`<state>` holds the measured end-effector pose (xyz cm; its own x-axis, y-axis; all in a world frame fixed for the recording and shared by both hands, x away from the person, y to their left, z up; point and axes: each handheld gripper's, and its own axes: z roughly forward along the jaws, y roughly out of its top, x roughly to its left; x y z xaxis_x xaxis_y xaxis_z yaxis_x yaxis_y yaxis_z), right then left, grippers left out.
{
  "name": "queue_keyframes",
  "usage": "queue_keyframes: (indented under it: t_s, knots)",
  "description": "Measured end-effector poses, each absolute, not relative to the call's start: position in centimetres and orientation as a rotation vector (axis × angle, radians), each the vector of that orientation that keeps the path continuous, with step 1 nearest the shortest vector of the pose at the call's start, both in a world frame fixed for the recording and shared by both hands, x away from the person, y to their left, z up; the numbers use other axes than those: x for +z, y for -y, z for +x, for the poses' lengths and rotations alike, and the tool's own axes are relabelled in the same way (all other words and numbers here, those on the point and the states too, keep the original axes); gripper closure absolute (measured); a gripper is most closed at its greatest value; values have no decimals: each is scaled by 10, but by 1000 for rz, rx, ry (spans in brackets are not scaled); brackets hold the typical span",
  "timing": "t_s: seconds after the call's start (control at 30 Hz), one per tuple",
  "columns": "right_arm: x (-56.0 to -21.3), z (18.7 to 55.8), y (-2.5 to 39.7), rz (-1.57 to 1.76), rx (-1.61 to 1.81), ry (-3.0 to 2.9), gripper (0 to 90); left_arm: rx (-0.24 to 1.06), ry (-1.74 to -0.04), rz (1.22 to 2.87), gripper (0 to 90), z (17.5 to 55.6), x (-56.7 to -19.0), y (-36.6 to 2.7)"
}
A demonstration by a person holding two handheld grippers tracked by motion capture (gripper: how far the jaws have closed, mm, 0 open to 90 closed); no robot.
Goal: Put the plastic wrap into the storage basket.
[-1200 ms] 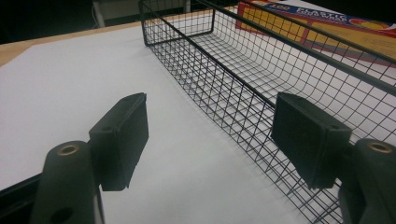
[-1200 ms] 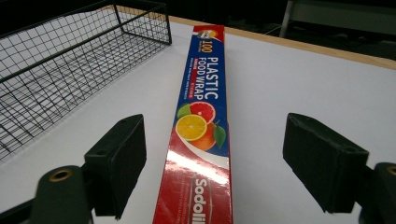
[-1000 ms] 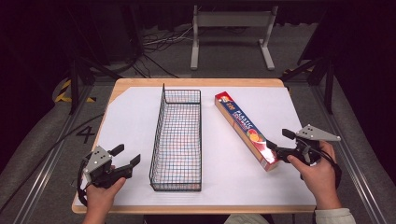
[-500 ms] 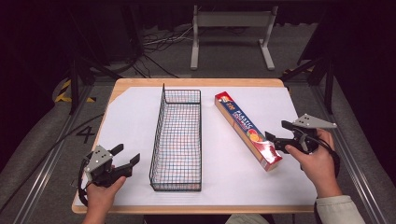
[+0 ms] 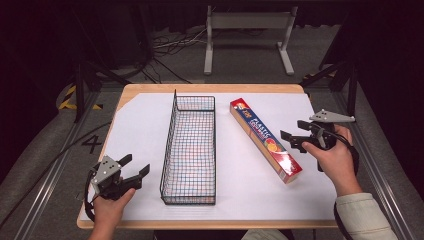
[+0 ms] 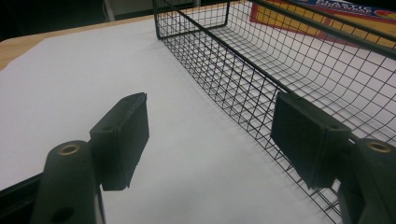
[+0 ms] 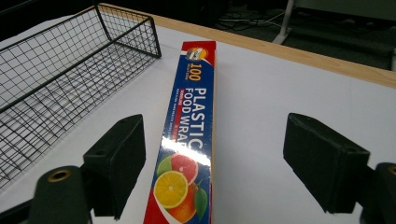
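Note:
A long plastic food wrap box [image 5: 265, 140] lies flat on the white table cover, right of a black wire basket [image 5: 190, 142]. My right gripper [image 5: 294, 140] is open, held above the table just right of the box's middle. In the right gripper view the box [image 7: 190, 130] runs away between the two spread jaws, nearer the left one. My left gripper [image 5: 134, 165] is open near the table's front left corner, left of the basket. In the left gripper view the basket's wire wall [image 6: 261, 88] stands by the right jaw, with nothing between the jaws [image 6: 210, 135].
The basket is empty. White sheet [image 5: 140, 130] covers a wooden tabletop [image 5: 215, 88]. A metal stand [image 5: 247, 35] and cables lie on the floor beyond the far edge. Dark rails run along both table sides.
My right gripper has risen and moved toward the far side, from the box's near end to beside its middle. The left gripper has stayed put.

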<state>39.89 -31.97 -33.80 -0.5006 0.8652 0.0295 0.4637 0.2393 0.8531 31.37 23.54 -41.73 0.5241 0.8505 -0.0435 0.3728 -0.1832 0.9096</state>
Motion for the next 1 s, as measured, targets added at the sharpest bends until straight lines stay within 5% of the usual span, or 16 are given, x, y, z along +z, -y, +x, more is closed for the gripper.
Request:
queue_keyframes:
  t_s: [1.0]
  knots:
    - [-356,456,281,1244,1014,-2256,191,610,-1053,1783,280,309,-424,-243]
